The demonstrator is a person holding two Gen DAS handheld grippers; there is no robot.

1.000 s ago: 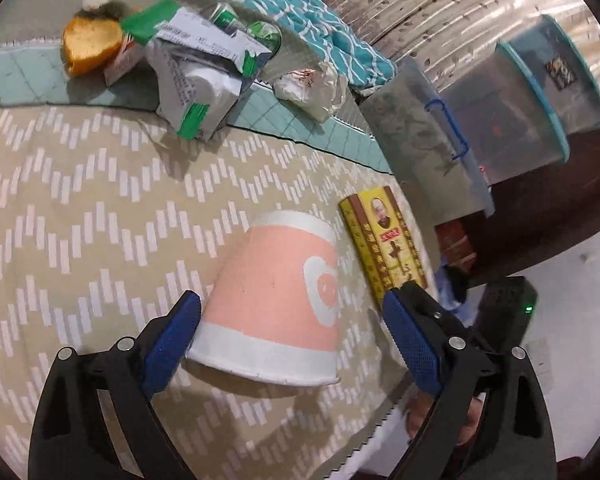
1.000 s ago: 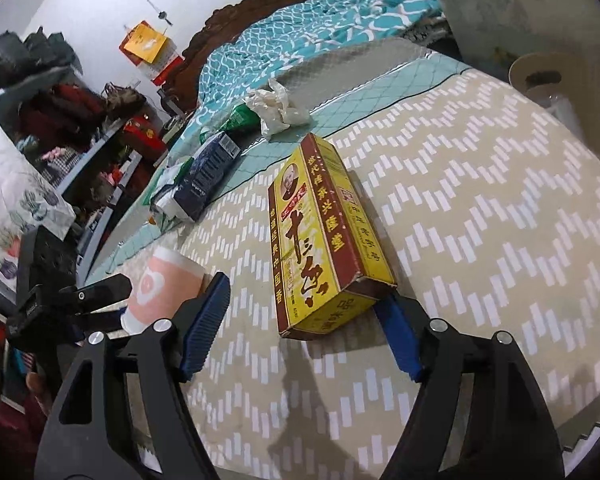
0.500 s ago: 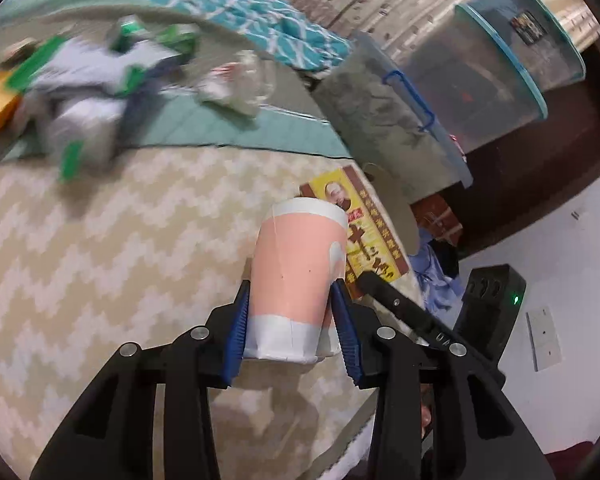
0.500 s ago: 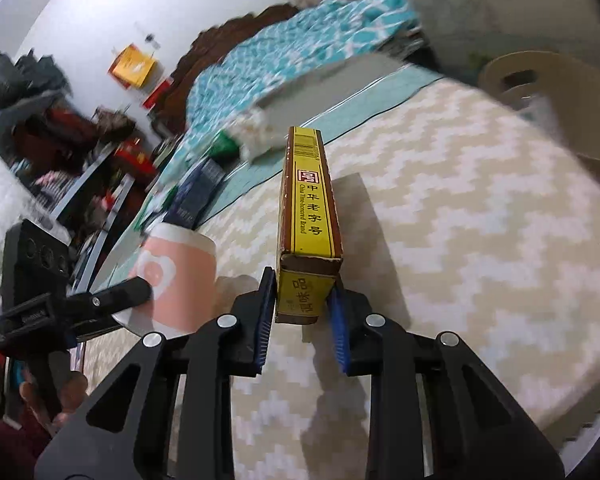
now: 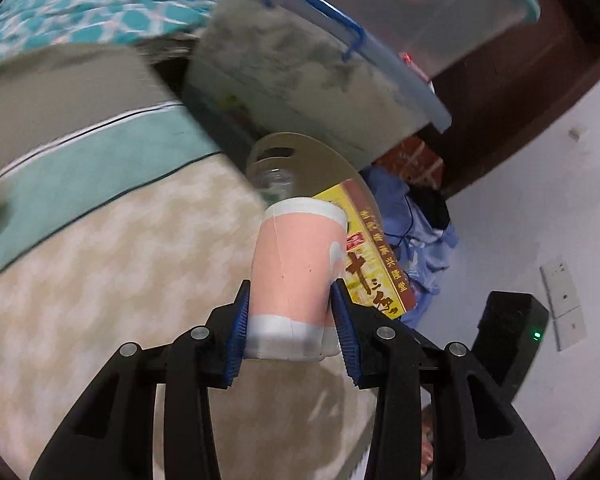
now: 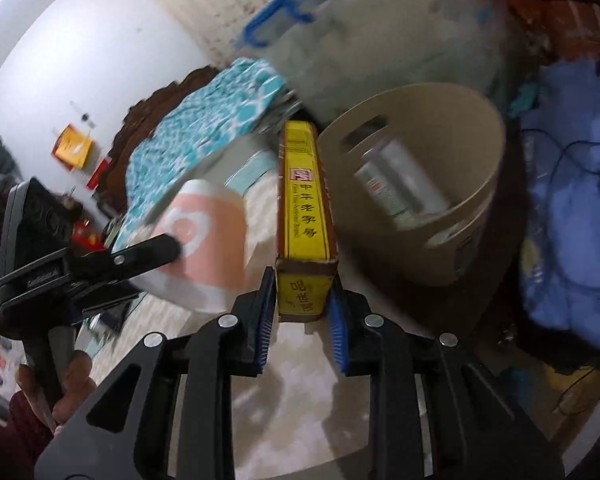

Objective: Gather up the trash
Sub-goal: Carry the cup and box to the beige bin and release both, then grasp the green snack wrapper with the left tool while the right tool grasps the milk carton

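Left gripper (image 5: pixel 290 330) clamped on the base of a pink-and-white paper cup (image 5: pixel 298 264), lifted clear above the right edge of the beige zigzag-patterned bedspread (image 5: pixel 100 280). Right gripper (image 6: pixel 302 320) pinched narrowly on the end of a long yellow-and-brown cardboard box (image 6: pixel 304 216), held just beside the cup and pointing over that same edge. Past the edge, close ahead: a round tan plastic bin (image 6: pixel 484 168) with a bottle inside, clear storage tubs (image 5: pixel 320 80) behind it, a heap of blue cloth (image 6: pixel 572 216) crowding its right.
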